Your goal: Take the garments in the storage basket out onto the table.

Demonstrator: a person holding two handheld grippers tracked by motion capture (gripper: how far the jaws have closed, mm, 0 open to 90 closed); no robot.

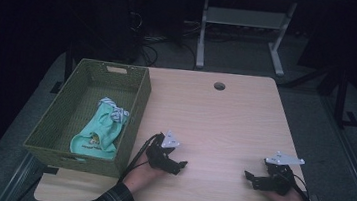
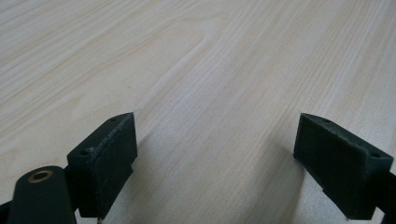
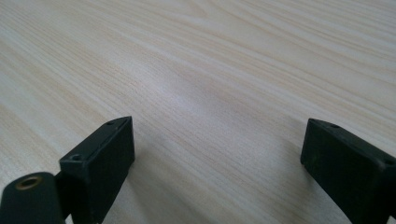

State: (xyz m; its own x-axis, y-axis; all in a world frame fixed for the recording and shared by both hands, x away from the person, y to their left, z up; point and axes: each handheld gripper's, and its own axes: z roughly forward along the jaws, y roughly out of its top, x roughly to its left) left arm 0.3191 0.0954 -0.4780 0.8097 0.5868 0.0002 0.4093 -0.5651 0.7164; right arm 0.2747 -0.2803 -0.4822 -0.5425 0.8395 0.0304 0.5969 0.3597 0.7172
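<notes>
My left gripper (image 1: 179,166) rests low on the light wooden table (image 1: 214,119) near its front edge, just right of a green woven basket (image 1: 134,121). In the left gripper view its black jaws stand wide apart (image 2: 217,140) with only bare wood between them. My right gripper (image 1: 251,178) lies near the front right of the table and points left toward the other. Its jaws (image 3: 217,144) are open too, with nothing between them. Inside the basket lies a mint-green garment (image 1: 98,135) with a striped piece of cloth (image 1: 115,110) on its far end.
The basket overhangs the table's left side. A round cable hole (image 1: 219,86) sits near the far edge. Beyond the table stand the white legs of another desk (image 1: 202,32) and some floor cables (image 1: 147,44). Bare wood stretches between and beyond the two grippers.
</notes>
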